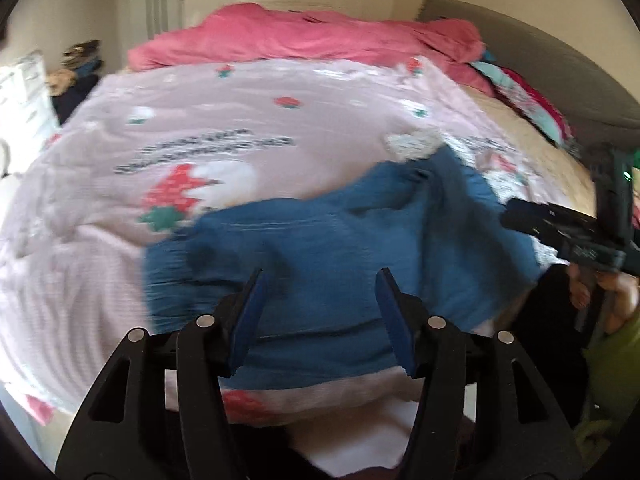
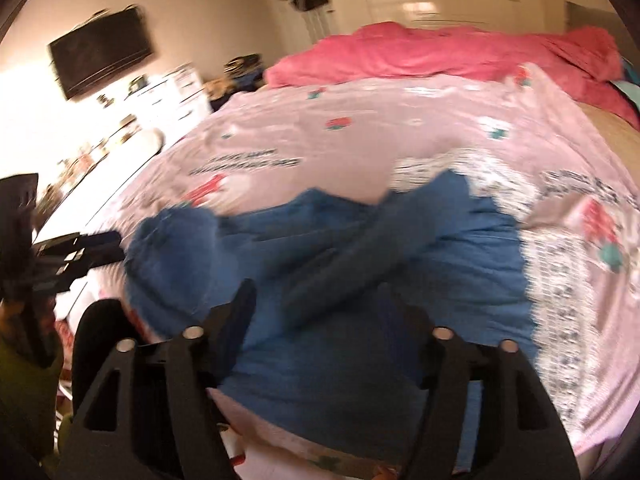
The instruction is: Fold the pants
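Where it lies, rumpled blue pants.

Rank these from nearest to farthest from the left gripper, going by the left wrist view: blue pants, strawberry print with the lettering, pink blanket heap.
1. Blue pants: right ahead of the left gripper, fingers open, nothing clamped.
2. Strawberry print: ahead and to the left, on the pink quilt.
3. Pink blanket heap: bunched along the bed's far edge.

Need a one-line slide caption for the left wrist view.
Open left gripper above rumpled blue pants on a pink patterned bedspread, right gripper at the frame's right edge.
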Motion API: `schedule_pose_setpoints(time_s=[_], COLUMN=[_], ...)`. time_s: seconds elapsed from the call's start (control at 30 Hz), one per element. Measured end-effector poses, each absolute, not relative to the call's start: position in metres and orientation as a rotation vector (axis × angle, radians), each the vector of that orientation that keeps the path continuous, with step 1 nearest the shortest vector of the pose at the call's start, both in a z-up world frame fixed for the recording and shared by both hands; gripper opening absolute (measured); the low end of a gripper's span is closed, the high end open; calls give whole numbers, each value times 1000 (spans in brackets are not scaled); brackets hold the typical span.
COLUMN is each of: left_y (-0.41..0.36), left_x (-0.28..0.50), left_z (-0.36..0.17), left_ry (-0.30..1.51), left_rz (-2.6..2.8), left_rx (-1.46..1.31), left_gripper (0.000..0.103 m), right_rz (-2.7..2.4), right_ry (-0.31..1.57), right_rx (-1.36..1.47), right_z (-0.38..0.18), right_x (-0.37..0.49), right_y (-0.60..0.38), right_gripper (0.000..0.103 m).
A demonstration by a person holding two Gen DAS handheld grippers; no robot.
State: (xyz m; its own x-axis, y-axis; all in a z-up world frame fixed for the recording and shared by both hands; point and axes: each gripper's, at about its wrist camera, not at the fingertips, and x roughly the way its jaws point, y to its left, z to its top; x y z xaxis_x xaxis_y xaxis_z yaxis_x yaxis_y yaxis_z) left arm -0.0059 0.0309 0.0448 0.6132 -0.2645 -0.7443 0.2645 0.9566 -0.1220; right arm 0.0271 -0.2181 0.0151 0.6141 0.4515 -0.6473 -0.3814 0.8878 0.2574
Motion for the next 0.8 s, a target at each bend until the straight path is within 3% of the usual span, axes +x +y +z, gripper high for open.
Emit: schedule_pose_setpoints(time_s=[0.43,0.8], left_y=[-57,-75], left_x=[21,71], left_z=[-5,-30], left_ry=[1007,1048], left_rz=[-557,-564], left_rx=[-12,-108], left_gripper=[45,45], right_rz=[378,390], right_ry=[756,777], right_rx=[101,9], right_z=[18,36], right_x=[41,105], right_y=[-253,-229], right_gripper=[69,69])
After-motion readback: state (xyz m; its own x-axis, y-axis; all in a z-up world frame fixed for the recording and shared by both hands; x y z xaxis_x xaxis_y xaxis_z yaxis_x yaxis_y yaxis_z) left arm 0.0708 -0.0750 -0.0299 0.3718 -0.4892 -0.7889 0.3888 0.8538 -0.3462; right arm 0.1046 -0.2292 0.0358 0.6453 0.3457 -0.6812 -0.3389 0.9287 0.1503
